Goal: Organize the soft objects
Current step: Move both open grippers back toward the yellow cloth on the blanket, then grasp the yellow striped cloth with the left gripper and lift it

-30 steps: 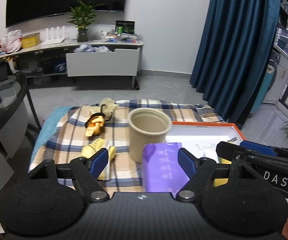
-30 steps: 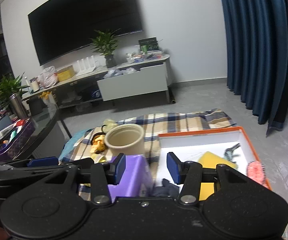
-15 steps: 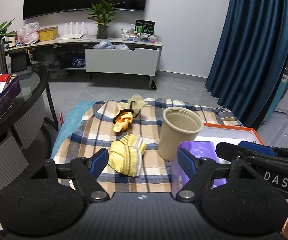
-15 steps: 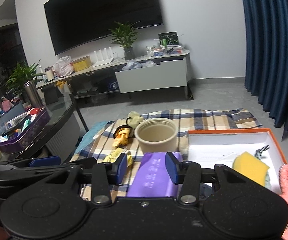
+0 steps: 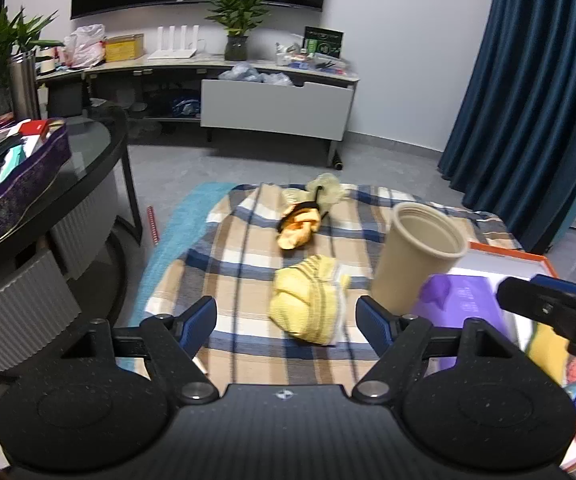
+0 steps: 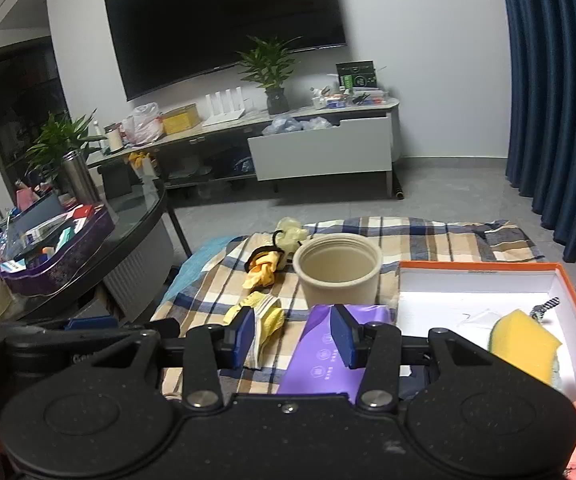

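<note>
Left tongs (image 5: 286, 322) shifted, perhaps nearing yellow cloth (image 5: 307, 306)

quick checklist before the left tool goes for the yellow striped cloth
1. Left tool open, nothing between its fingers: ok.
2. Yellow striped cloth lies ahead between the fingers' line: ok.
3. Beige cup stands close beside the cloth on the right: not ok, could be bumped.
4. Right tool open, holding nothing: ok.
5. Orange-rimmed box has bare floor left: ok.
6. Cloth free of the plaid blanket: cannot tell.
</note>
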Demonstrator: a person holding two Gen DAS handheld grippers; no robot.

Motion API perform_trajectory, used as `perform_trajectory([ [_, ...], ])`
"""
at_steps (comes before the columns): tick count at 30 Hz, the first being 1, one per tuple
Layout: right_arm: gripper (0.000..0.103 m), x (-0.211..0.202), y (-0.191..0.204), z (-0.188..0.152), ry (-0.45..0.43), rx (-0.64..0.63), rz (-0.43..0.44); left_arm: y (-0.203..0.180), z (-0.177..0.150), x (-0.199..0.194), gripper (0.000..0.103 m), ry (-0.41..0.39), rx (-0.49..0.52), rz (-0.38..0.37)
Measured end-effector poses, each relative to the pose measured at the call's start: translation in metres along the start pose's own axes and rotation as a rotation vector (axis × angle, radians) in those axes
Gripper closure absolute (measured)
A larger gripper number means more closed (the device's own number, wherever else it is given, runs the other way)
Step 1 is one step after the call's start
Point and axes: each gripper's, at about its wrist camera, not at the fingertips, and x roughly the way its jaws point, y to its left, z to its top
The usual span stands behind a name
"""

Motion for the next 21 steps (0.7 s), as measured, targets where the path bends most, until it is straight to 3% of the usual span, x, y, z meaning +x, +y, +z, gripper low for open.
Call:
perform_trajectory([
  [9, 0.049, 0.005, 0.002, -0.003, 0.015, -0.014, 0.024, 0.013, 0.004, 0.023, 0.019, 0.037, 0.023, 0.007],
  [21, 0.049, 0.002, -0.008, -0.007, 0.022, -0.026, -0.007, -0.025, 0.004, 0.101, 0.012, 0.117, 0.133, -0.032],
])
